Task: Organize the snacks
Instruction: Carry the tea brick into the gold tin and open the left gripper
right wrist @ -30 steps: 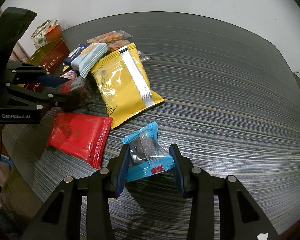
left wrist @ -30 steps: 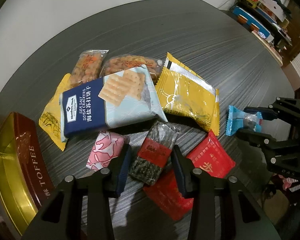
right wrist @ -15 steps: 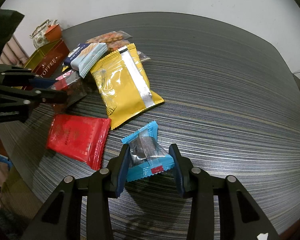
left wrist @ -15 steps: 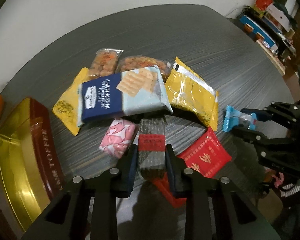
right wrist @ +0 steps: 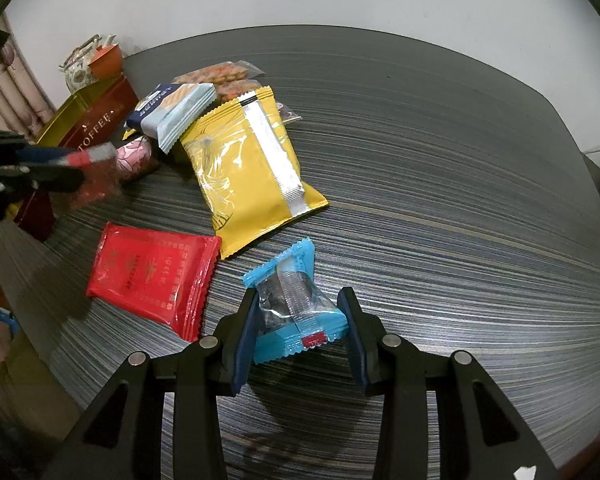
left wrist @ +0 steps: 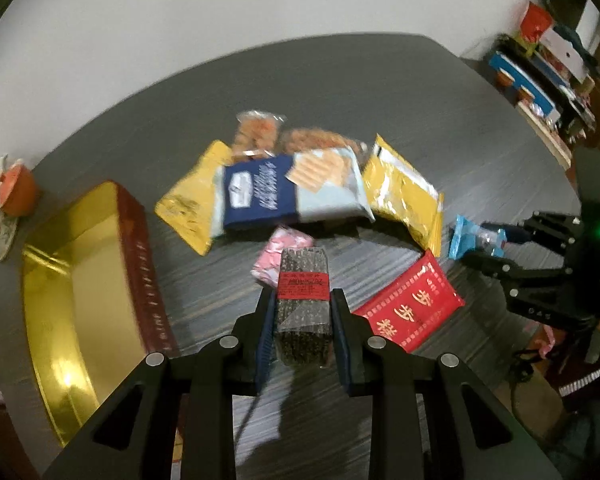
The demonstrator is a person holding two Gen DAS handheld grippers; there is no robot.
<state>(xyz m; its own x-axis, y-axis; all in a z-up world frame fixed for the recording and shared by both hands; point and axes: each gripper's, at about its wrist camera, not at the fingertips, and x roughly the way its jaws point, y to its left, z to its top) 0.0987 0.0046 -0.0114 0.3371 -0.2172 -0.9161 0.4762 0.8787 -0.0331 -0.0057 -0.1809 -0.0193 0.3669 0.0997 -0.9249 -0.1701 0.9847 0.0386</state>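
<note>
My left gripper (left wrist: pixel 303 296) is shut on a dark snack bar with a red label (left wrist: pixel 303 276) and holds it above the table, in front of the snack pile. From the right wrist view that left gripper (right wrist: pixel 72 168) is a blur at the left, beside the tin. A blue-edged clear packet (right wrist: pixel 292 304) lies low on the dark table (right wrist: pixel 440 184) with my right gripper (right wrist: pixel 299 296) shut on it, its pads against both sides. An open toffee tin (left wrist: pixel 148 280), red outside and gold inside, stands at the left.
The pile holds a blue soda cracker pack (left wrist: pixel 284 192), two yellow packets (left wrist: pixel 404 196), a pink sweet (left wrist: pixel 278 252), peanut packets (left wrist: pixel 260 132) and a red packet (left wrist: pixel 412 312). A teapot (right wrist: pixel 84 68) and an orange cup (left wrist: pixel 16 192) stand behind the tin. Shelves (left wrist: pixel 540 64) are at far right.
My left gripper closed on the dark bar, then rose and drew back from the pile with it. The right gripper and its blue packet stayed put.
</note>
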